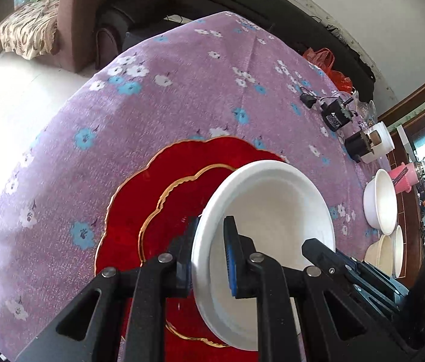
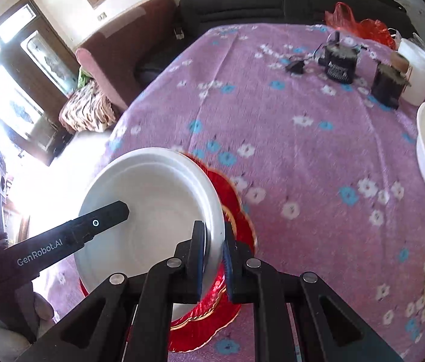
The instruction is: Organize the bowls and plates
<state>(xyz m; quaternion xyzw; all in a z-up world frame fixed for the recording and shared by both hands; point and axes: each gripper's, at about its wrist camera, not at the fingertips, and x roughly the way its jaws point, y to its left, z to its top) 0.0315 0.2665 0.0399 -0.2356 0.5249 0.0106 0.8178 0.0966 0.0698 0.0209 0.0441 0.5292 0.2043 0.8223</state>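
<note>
Gripping smooth round white bowl rim, scalloped red plate beneath.

Glossy red plate on fuzzy cloth tablecloth.

A purple tablecloth with white and blue flowers covers the table. Near its far edge lies a red plastic bag. In front of the bag sit a black power adapter with thin cables, a small black plug to its left, and a dark boxy device to its right. Beyond the table stand a brown armchair and a black sofa. A patterned cushion lies beside the armchair. A pink container sits off the table's right side.
</note>
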